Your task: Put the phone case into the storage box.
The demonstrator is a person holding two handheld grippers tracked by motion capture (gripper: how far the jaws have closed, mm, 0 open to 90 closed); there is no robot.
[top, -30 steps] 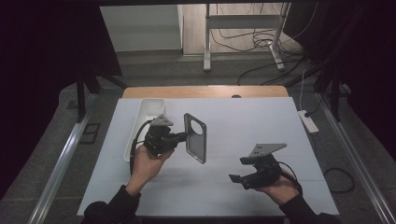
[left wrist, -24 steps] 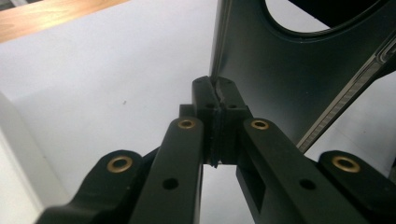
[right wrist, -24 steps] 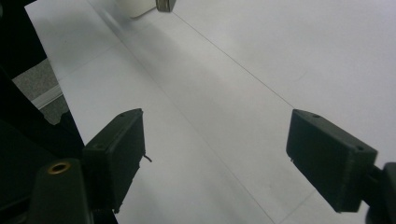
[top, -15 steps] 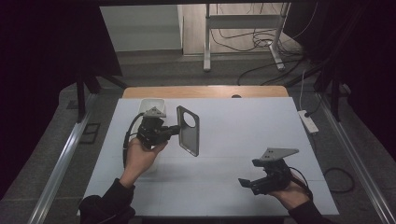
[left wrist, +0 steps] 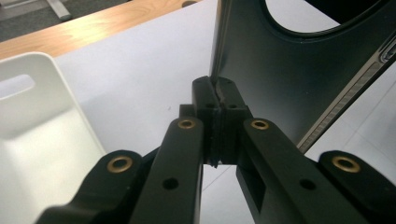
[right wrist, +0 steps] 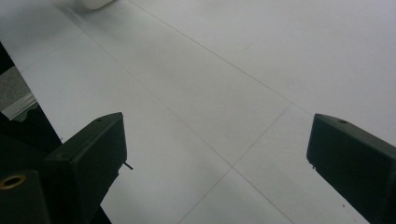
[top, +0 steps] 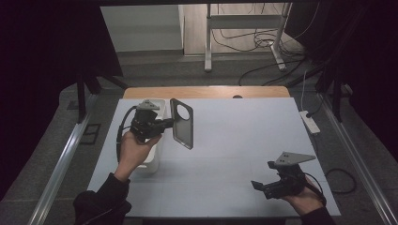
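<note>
Setting: dim room with cables on the floor behind; a white-topped table [top: 225, 140] with a wooden far edge carries the work.
Held thing: a dark, flat phone case with a large round camera cut-out [top: 181, 123], carried upright in the air over the left half of the table, just beside a white plastic bin [top: 151, 161].
Left gripper [top: 165, 124]: jaws pressed together on the case's thin edge, seen close in the left gripper view [left wrist: 217, 100]; pinching the rim probably keeps the broad face free and steady for carrying toward the bin.
Right gripper [top: 263, 186]: low over the near right of the table, well apart from the case; jaws have just been opening and stand spread with nothing between them [right wrist: 217, 154], likely because its part in the handover is finished.
</note>
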